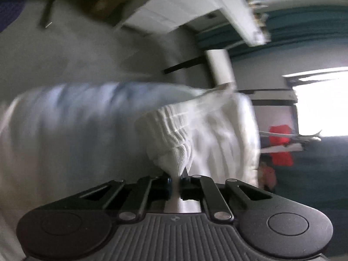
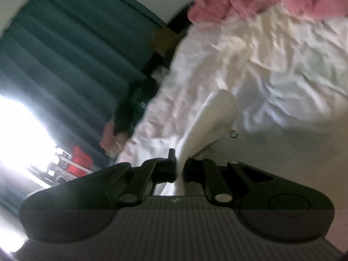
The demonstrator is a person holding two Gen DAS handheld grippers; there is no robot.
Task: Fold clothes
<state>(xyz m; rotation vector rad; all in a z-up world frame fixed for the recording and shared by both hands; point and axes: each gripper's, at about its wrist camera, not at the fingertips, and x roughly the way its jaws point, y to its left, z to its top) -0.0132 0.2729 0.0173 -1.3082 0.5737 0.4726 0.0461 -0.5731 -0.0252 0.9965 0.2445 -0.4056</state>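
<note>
Left wrist view: left gripper (image 1: 175, 181), black, fingers pressed together on the ribbed elastic hem of a white garment (image 1: 171, 137); the pinched fabric bunches into a narrow neck right at the fingertips and spreads above them. Rest of the garment runs to the left as a pale, bluish-white smear, badly blurred by motion, its outline and type not legible; left edge cut off by the frame. Behind: grey floor, a white cabinet (image 1: 195, 6) seen at a steep tilt, teal curtain (image 1: 304, 24), an overexposed window (image 1: 322, 102) with no detail, and a red cloth (image 1: 280, 145) whose form cannot be made out. Right wrist view: right gripper (image 2: 179, 166), black, lower body in shadow, fingers closed on a twisted strip of white fabric (image 2: 208, 121) that rises from the fingertips and widens; whether it joins the garment in the other view cannot be told. Beyond it a rumpled white sheet on a bed (image 2: 282, 61), blurred, with a pink cloth (image 2: 261, 2) along the top, cut off at the frame edge. Left side: teal curtain, blown-out window glare, a red item low down, and dark clutter by the bed edge too smeared to identify.
</note>
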